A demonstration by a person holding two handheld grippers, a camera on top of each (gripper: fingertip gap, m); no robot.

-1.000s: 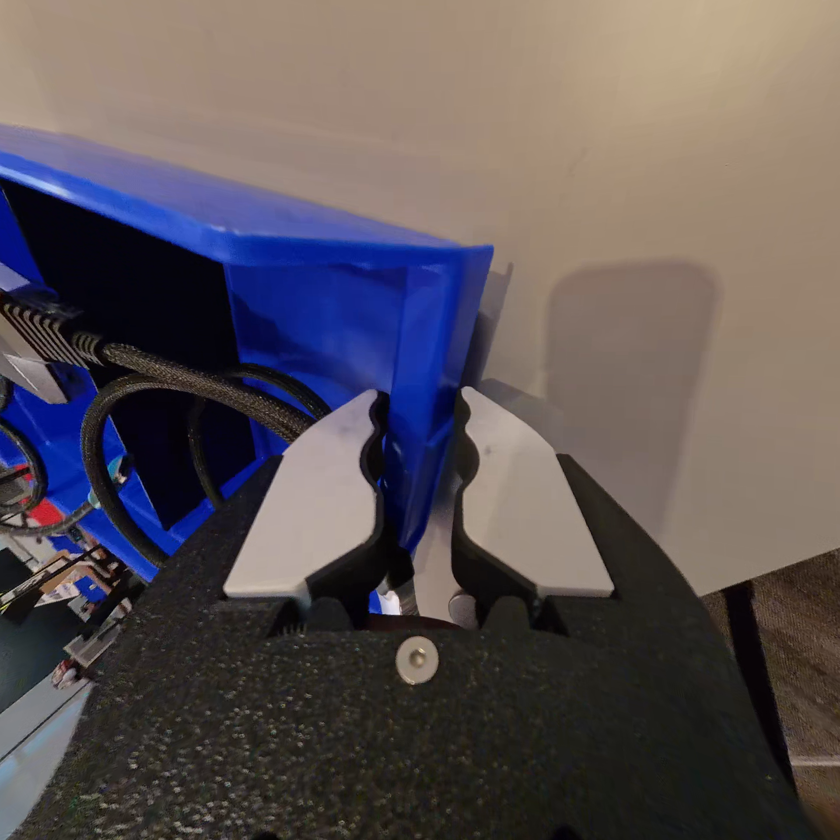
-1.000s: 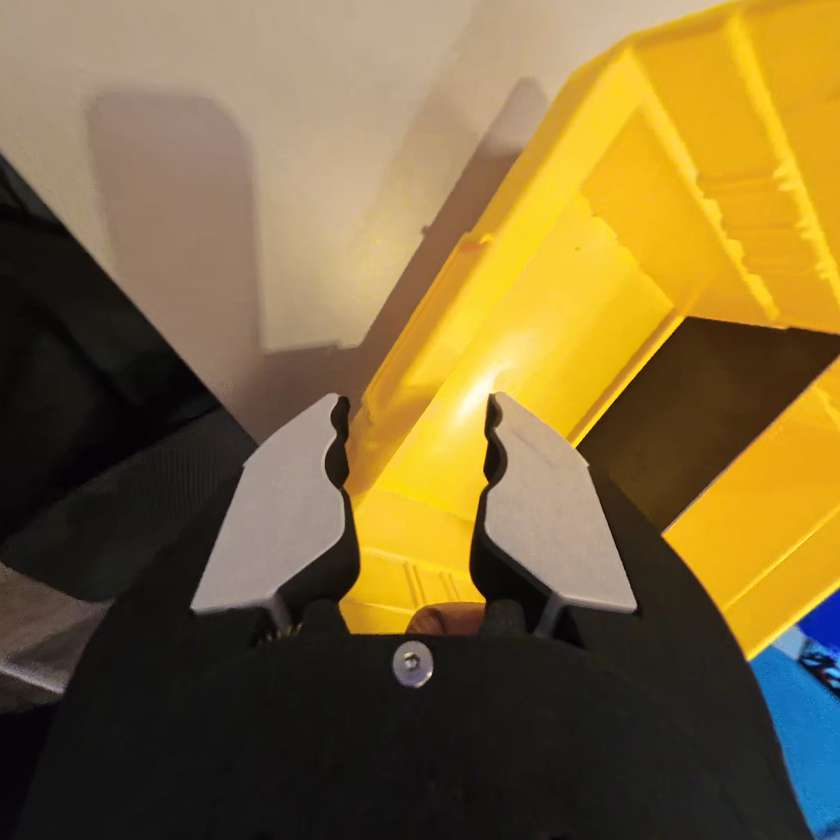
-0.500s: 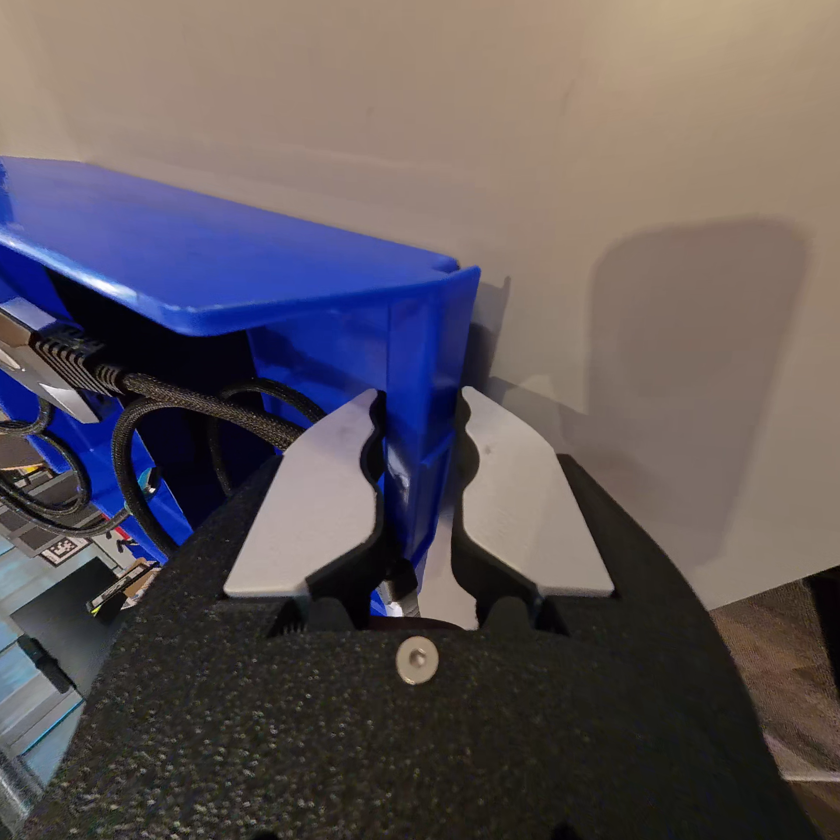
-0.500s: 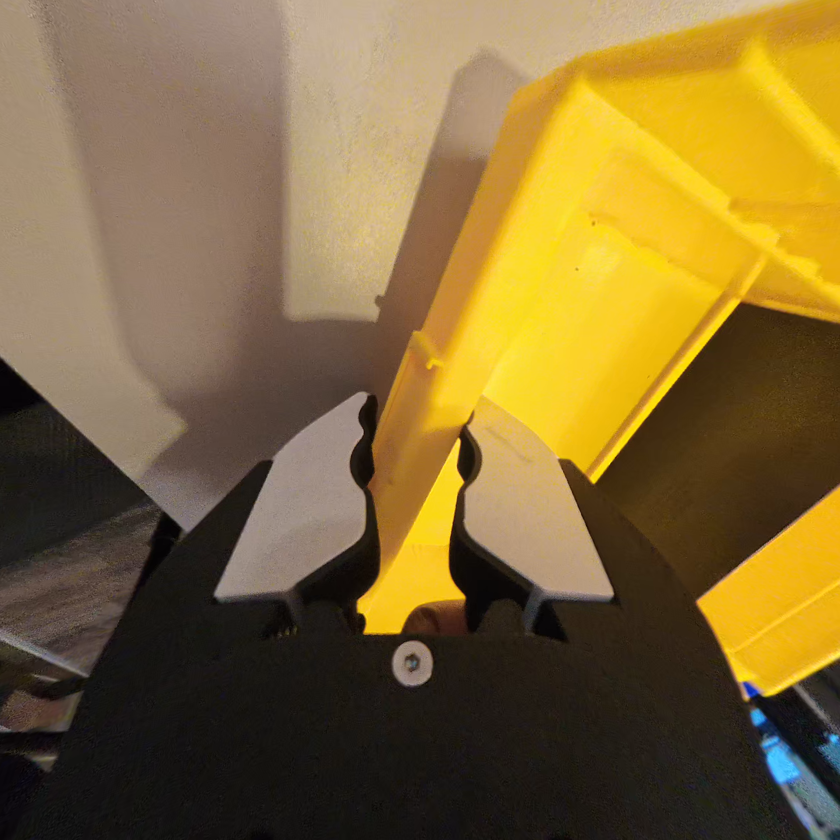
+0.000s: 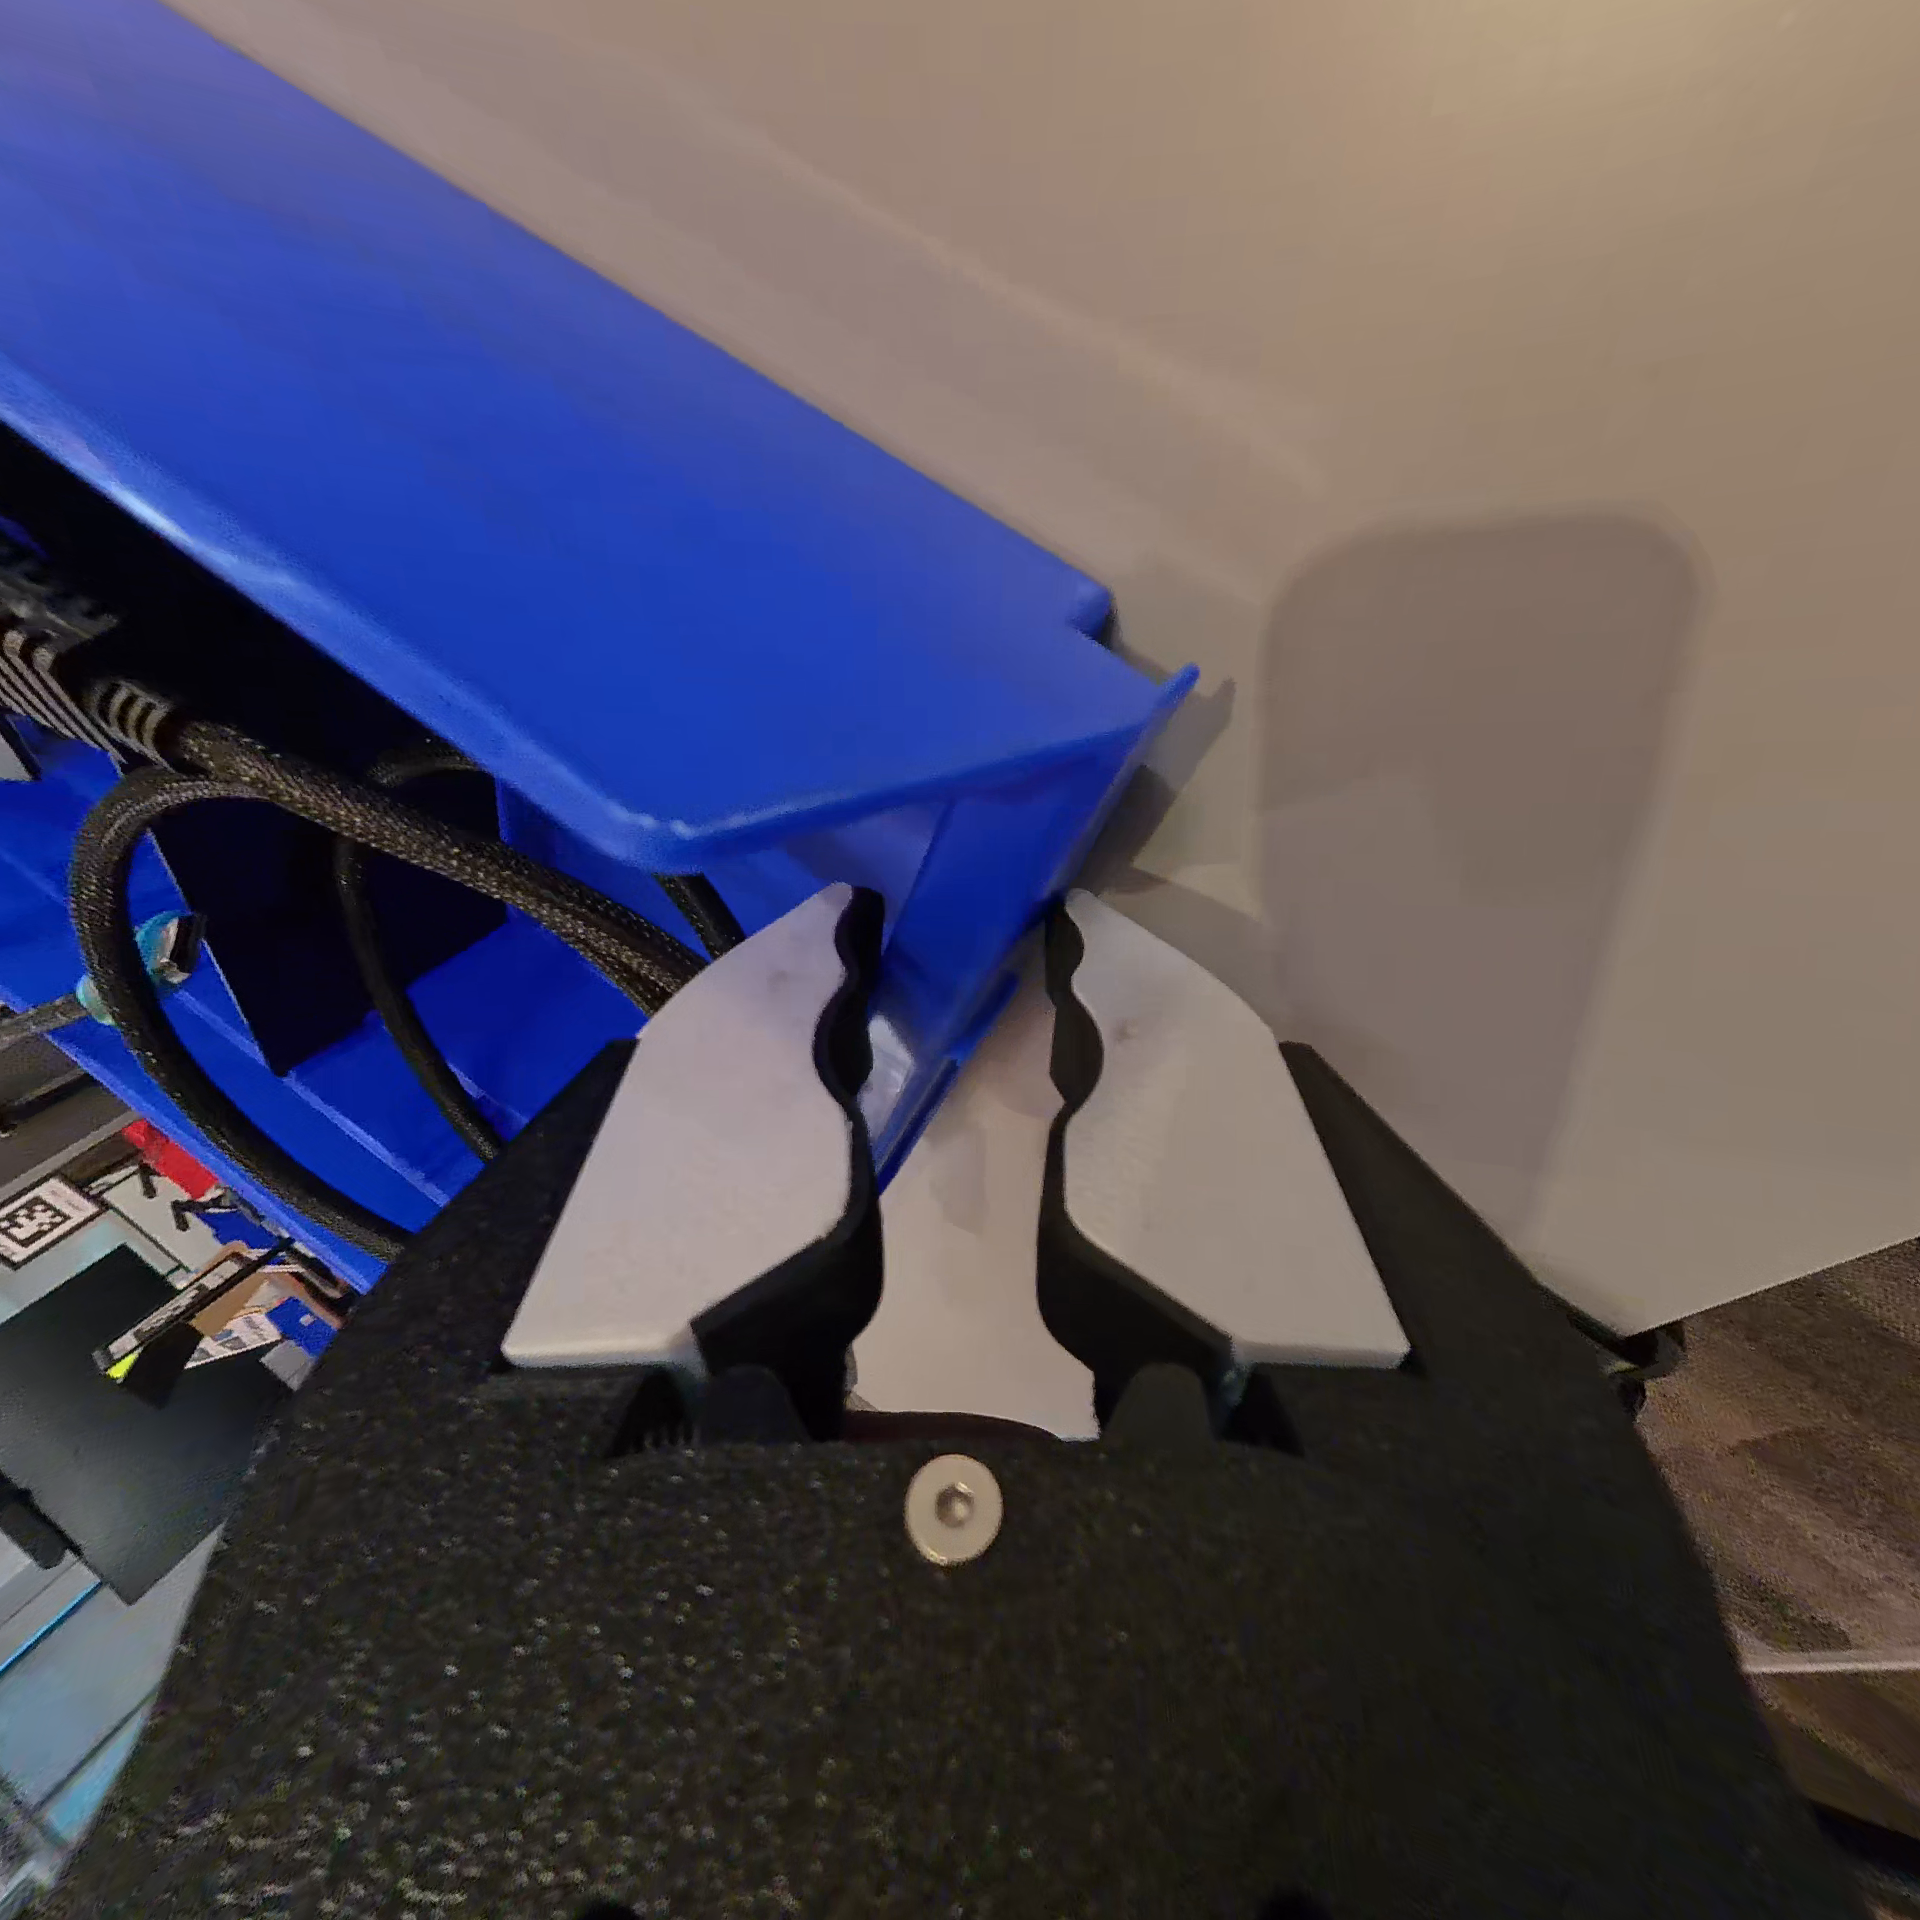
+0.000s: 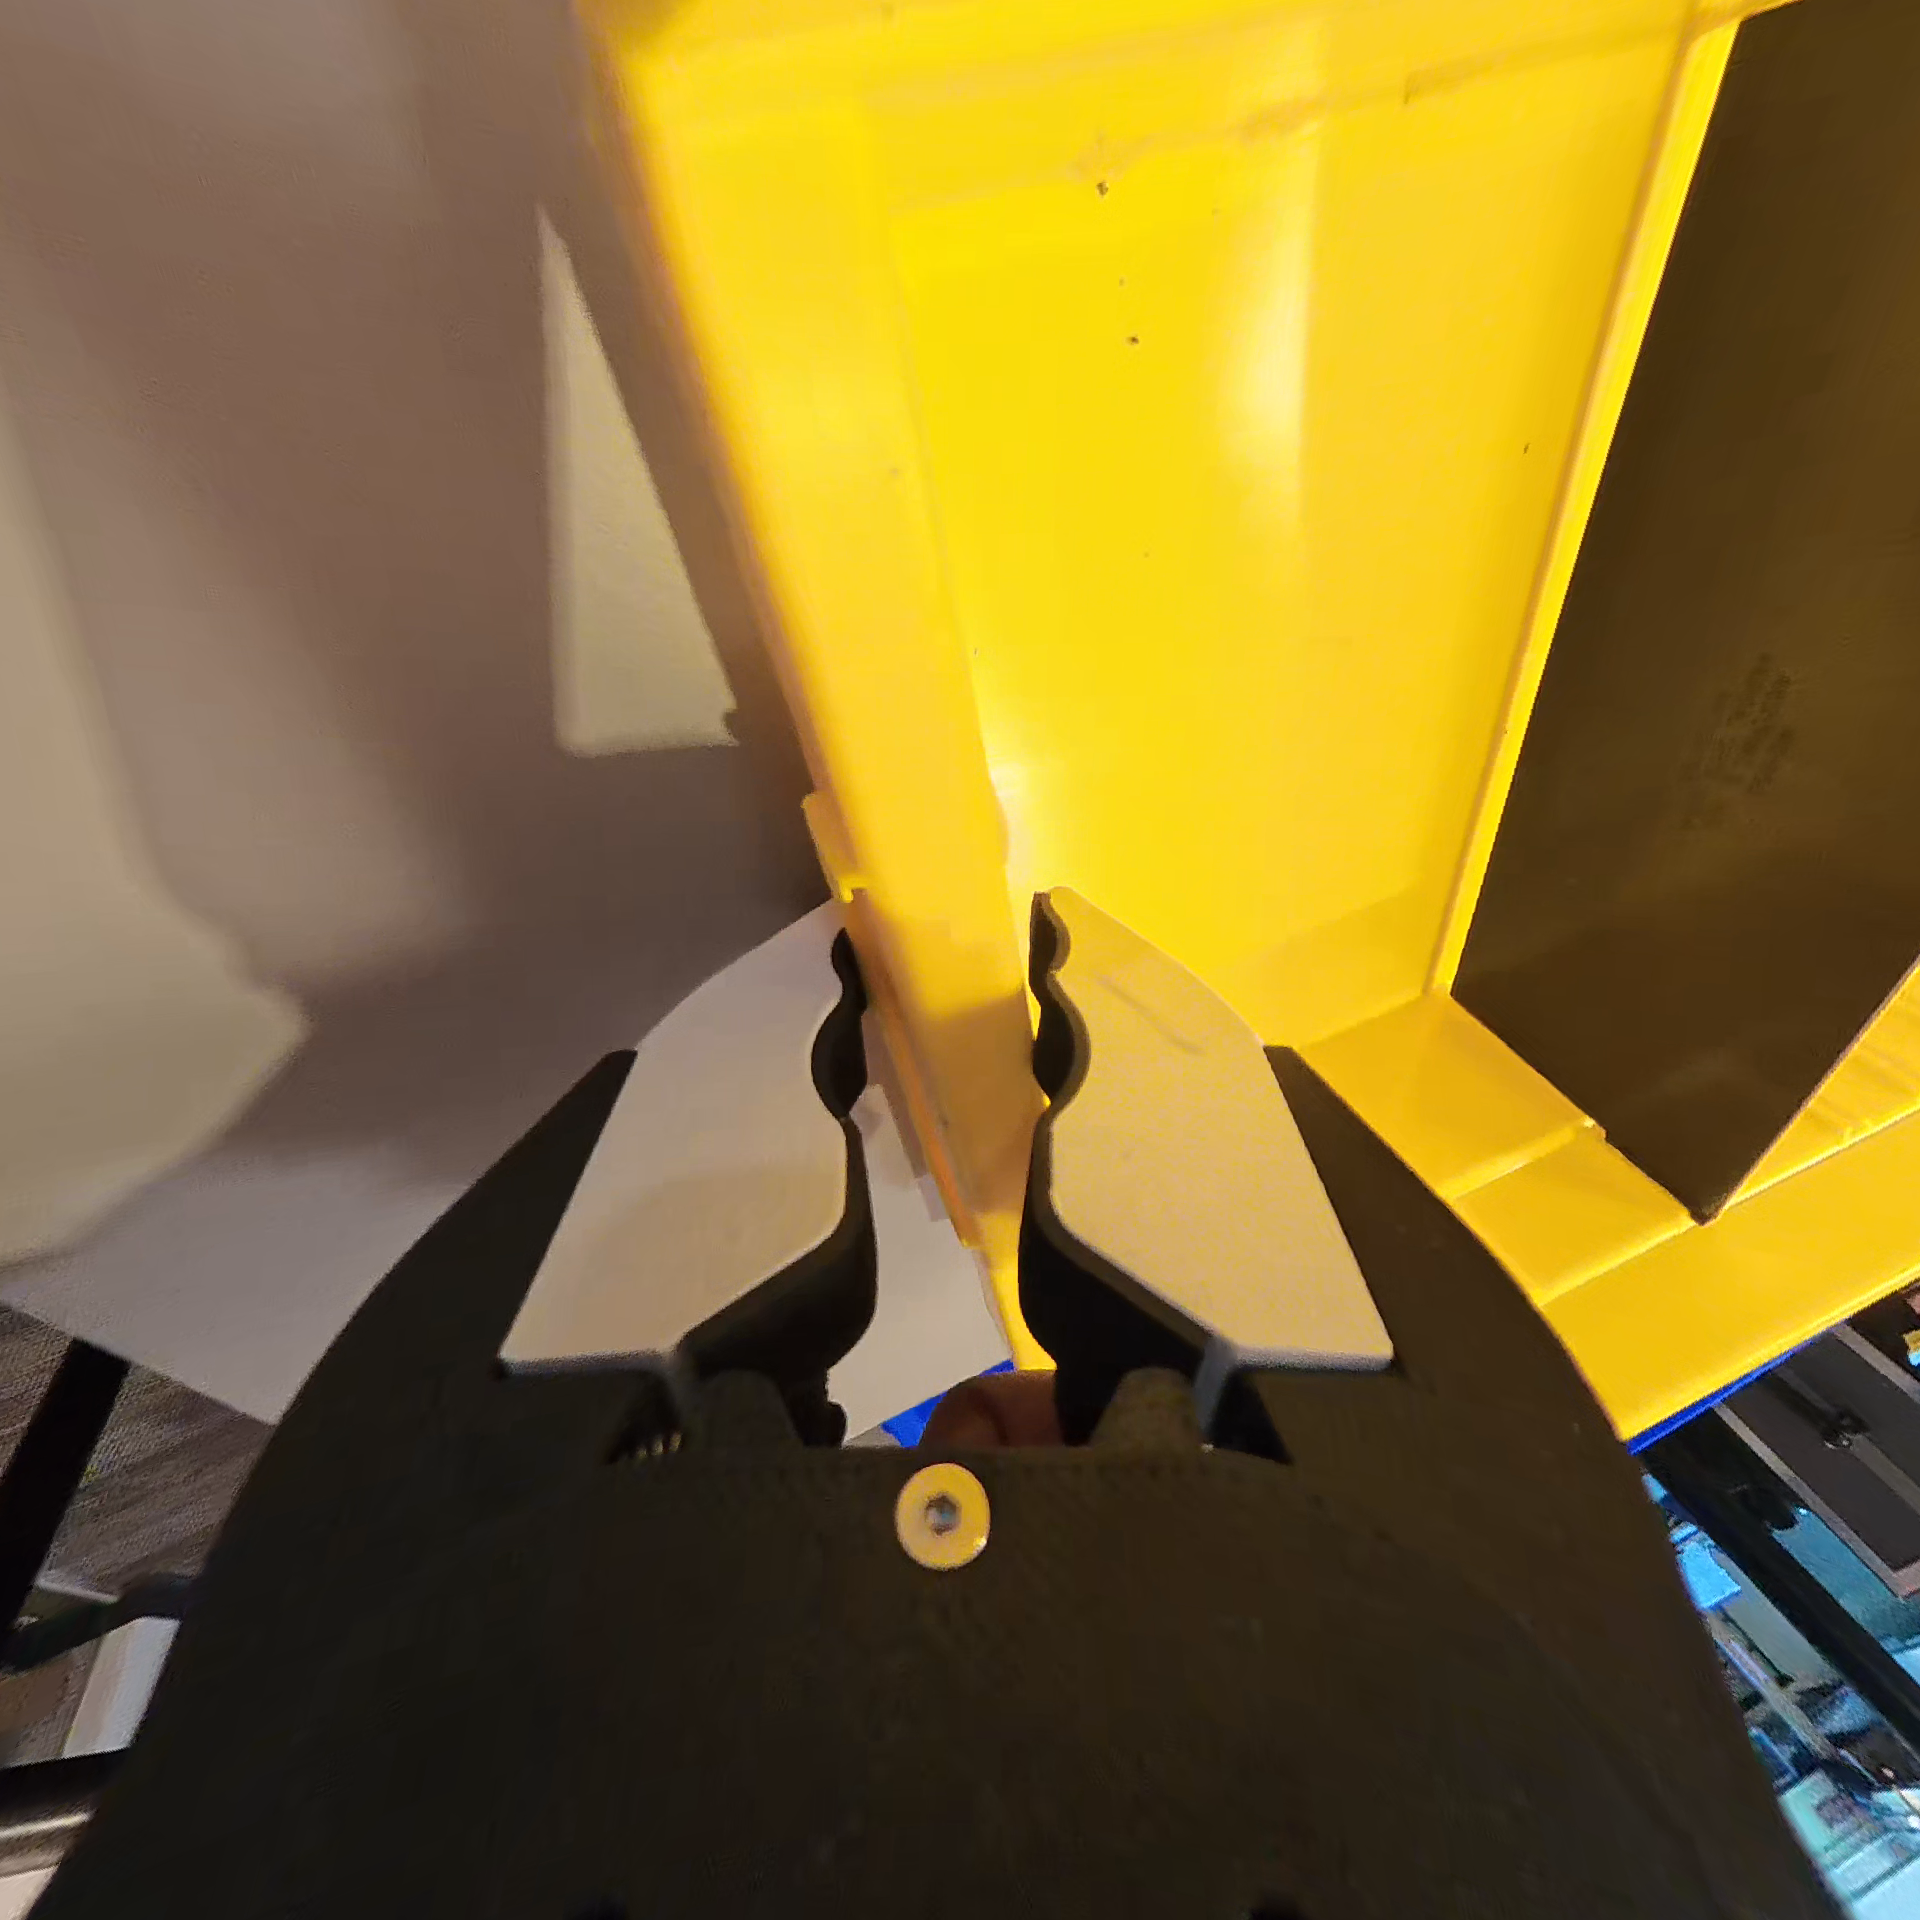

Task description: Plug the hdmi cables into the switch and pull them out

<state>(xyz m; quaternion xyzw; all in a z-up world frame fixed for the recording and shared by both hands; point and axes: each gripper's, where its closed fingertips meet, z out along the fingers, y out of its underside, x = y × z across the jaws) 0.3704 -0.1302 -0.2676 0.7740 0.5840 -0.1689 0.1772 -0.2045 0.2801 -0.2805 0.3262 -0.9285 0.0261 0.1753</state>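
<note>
My left gripper (image 5: 956, 914) is shut on the corner wall of a blue plastic bin (image 5: 520, 520), which fills the left of the left wrist view and sits tilted. Inside the bin lie black braided cables (image 5: 416, 831), one ending in a grey ribbed plug (image 5: 62, 675) at the left edge. My right gripper (image 6: 940, 925) is shut on the side wall of a yellow plastic bin (image 6: 1143, 520) in the right wrist view. No switch shows in either view.
A pale beige surface (image 5: 1351, 312) lies behind both bins, with gripper shadows on it. Grey carpet (image 5: 1787, 1455) shows at the lower right. A dark panel (image 6: 1714, 623) sits inside the yellow bin. Cluttered items (image 5: 125, 1299) lie below the blue bin. The gap from one gripper's tips to the other's is roughly 70 centimeters.
My right gripper went from open around the yellow bin's wall to shut on it, and the bin swung steeper in view. The blue bin tilted and shifted in the left grip.
</note>
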